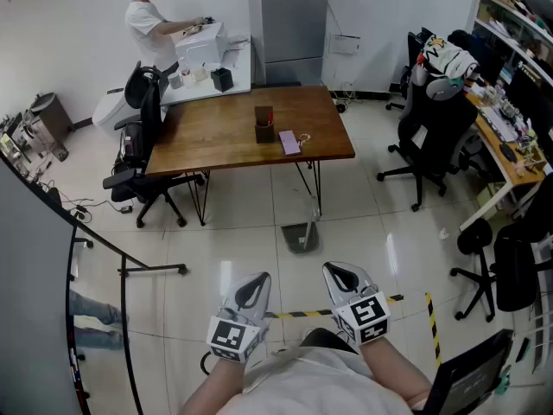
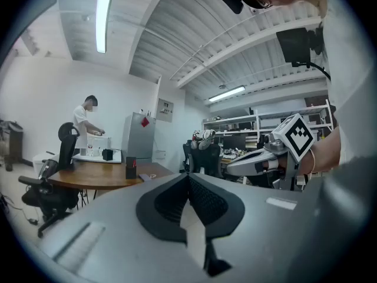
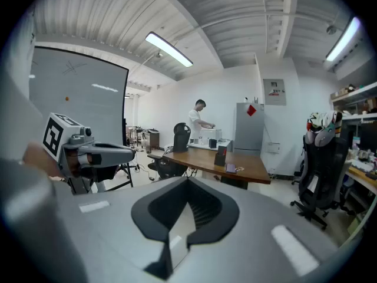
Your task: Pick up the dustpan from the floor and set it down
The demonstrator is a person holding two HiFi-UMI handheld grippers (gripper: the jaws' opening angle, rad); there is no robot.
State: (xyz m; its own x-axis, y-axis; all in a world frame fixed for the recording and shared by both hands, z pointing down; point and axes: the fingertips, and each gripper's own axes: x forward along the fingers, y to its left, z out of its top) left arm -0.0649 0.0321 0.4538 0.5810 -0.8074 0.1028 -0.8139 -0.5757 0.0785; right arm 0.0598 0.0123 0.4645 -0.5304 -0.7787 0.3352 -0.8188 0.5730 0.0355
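The grey dustpan [image 1: 300, 236] rests on the tiled floor just in front of the wooden table [image 1: 233, 141], and its long handle [image 1: 313, 207] stands upright. Both grippers are held side by side close to my body, well short of the dustpan. My left gripper [image 1: 257, 282] is shut with nothing in it; in its own view the jaws [image 2: 188, 177] meet at the tip. My right gripper [image 1: 339, 272] is likewise shut and empty, its jaws [image 3: 188, 180] pressed together. Each gripper view shows the other gripper beside it. Neither gripper view shows the dustpan.
A person [image 1: 151, 24] stands at a white counter behind the table. Black office chairs [image 1: 143, 145] [image 1: 428, 137] flank the table, and a cluttered desk [image 1: 505, 141] lines the right wall. Yellow-black tape [image 1: 415, 301] marks the floor near my feet. A dark-framed panel [image 1: 52, 258] stands at the left.
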